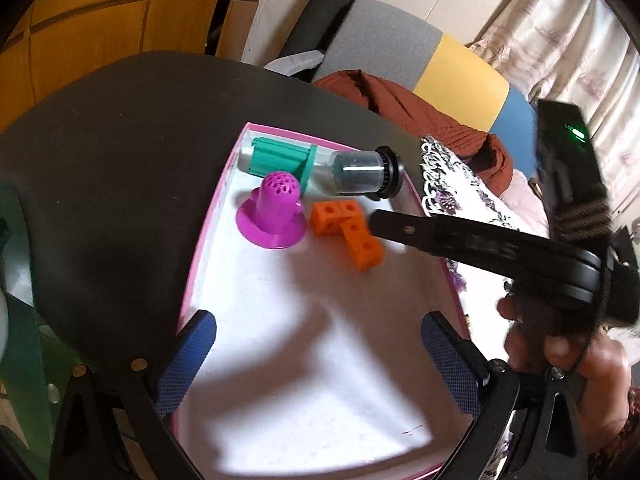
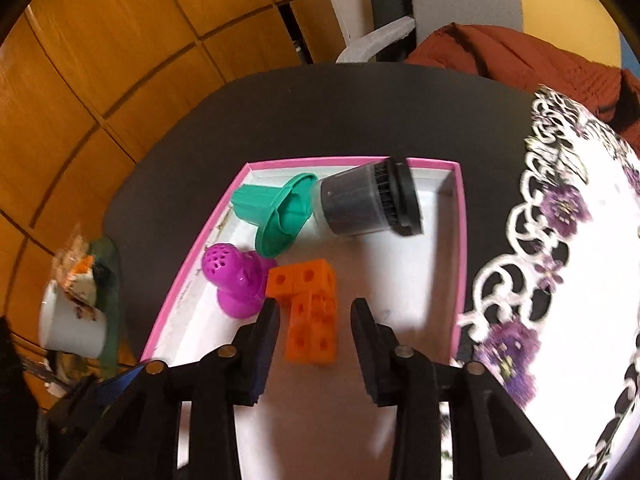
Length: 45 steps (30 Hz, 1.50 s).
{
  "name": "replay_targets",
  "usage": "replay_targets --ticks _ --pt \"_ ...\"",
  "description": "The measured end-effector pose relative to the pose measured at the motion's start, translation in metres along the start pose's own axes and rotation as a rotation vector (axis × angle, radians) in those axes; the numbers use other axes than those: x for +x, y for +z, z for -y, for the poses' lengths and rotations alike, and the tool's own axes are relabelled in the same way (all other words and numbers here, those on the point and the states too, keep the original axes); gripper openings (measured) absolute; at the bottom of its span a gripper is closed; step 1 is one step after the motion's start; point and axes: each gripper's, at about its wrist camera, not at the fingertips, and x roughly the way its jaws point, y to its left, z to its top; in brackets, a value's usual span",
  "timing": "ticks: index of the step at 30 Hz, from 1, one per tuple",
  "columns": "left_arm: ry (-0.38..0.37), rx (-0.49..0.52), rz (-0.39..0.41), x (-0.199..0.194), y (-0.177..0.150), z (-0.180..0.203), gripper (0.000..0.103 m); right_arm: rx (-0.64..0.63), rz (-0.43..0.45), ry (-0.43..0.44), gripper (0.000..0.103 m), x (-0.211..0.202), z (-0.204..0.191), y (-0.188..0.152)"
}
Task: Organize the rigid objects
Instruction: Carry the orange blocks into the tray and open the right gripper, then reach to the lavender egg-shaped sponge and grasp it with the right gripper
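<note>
Seen from the left wrist, four things are found inside the pink-rimmed tray (image 1: 208, 216), all gathered at its far end. A green funnel (image 1: 280, 158) lies on its side against the far wall, with a clear jar (image 1: 362, 172) on its side just beside it. A purple cap (image 1: 272, 212) stands upright nearer than the funnel, and an orange block (image 1: 346, 228) lies beside the cap, toward the tray's right wall. The near half of the tray is bare. The left tongs (image 1: 318, 360) are held wide open over that bare part, with nothing between the blue pads. The right tongs (image 1: 378, 224) are seen reaching in from the tray's right side, their tip just beside the block.

From the right wrist, the same four things are seen in the tray (image 2: 462, 240). The block (image 2: 310, 312) lies flat on the tray floor between the fingers of the right tongs (image 2: 314, 320), which stand parted with a gap to the block on either side, so the block is judged released, not gripped.

No loose piece is seen on the table (image 2: 360, 116) around the tray. As far as can be seen, the sorting is judged nearly done or done, with only the withdrawal of the tongs left.
</note>
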Motion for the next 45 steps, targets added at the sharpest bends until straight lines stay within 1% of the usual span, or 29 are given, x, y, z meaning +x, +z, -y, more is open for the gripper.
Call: replay_targets --ticks 3,6,9,12,17,20,21,23,24,28,29,30,33,34,35,37,39,40,41,42,44,45 --pt "-0.018 0.005 0.006 -0.001 0.000 0.006 0.103 -0.004 0.038 -0.021 0.038 -0.026 0.009 -0.008" --pt "-0.033 0.025 0.013 -0.003 -0.001 0.015 0.103 -0.030 0.070 -0.093 0.040 -0.049 0.021 -0.017" --pt "-0.052 0.049 0.017 -0.003 -0.003 0.024 0.103 -0.012 0.088 -0.157 0.041 -0.069 0.042 -0.028" --pt "-0.101 0.061 0.002 -0.002 -0.005 0.034 0.103 0.030 0.068 -0.213 0.041 -0.080 0.069 -0.040" --pt "-0.137 0.104 -0.015 -0.001 -0.010 0.056 0.103 0.090 0.020 -0.315 0.041 -0.093 0.116 -0.067" --pt "-0.153 0.147 -0.021 -0.002 -0.013 0.073 0.103 0.098 -0.006 -0.376 0.041 -0.102 0.138 -0.081" --pt "-0.160 0.158 -0.024 -0.002 -0.014 0.078 0.103 0.095 -0.019 -0.437 0.041 -0.105 0.146 -0.084" --pt "-0.177 0.182 -0.031 -0.002 -0.015 0.090 0.103 0.102 -0.022 -0.504 0.041 -0.114 0.163 -0.087" --pt "-0.184 0.198 -0.033 -0.001 -0.015 0.098 0.103 0.126 -0.011 -0.550 0.041 -0.123 0.177 -0.089" --pt "-0.209 0.240 -0.038 0.001 -0.018 0.120 0.103 0.242 0.064 -0.654 0.041 -0.159 0.220 -0.089" --pt "-0.213 0.249 -0.042 0.002 -0.019 0.125 0.103 0.279 0.088 -0.663 0.041 -0.168 0.231 -0.090" --pt "-0.218 0.260 -0.051 0.004 -0.021 0.132 0.103 0.323 0.113 -0.652 0.041 -0.177 0.243 -0.089" --pt "-0.227 0.279 -0.074 0.010 -0.024 0.146 0.103 0.427 0.154 -0.570 0.041 -0.189 0.275 -0.088" --pt "-0.231 0.289 -0.083 0.013 -0.025 0.153 0.103 0.450 0.165 -0.535 0.041 -0.190 0.284 -0.087" --pt "-0.233 0.295 -0.087 0.015 -0.026 0.157 0.103 0.462 0.169 -0.519 0.041 -0.189 0.289 -0.085" --pt "-0.239 0.313 -0.088 0.017 -0.027 0.168 0.103 0.491 0.192 -0.530 0.041 -0.191 0.296 -0.086" --pt "-0.241 0.332 -0.085 0.021 -0.027 0.180 0.103 0.529 0.212 -0.520 0.041 -0.195 0.304 -0.087" --pt "-0.243 0.343 -0.080 0.025 -0.027 0.188 0.103 0.558 0.224 -0.522 0.041 -0.199 0.308 -0.089" --pt "-0.243 0.356 -0.074 0.027 -0.026 0.195 0.103 0.580 0.228 -0.544 0.041 -0.202 0.309 -0.093" --pt "-0.244 0.370 -0.071 0.030 -0.025 0.202 0.103 0.603 0.222 -0.587 0.041 -0.206 0.312 -0.097" --pt "-0.249 0.400 -0.069 0.039 -0.024 0.220 0.103 0.634 0.183 -0.653 0.041 -0.207 0.319 -0.104" --pt "-0.249 0.407 -0.069 0.043 -0.023 0.226 0.103 0.656 0.164 -0.664 0.041 -0.207 0.323 -0.108"
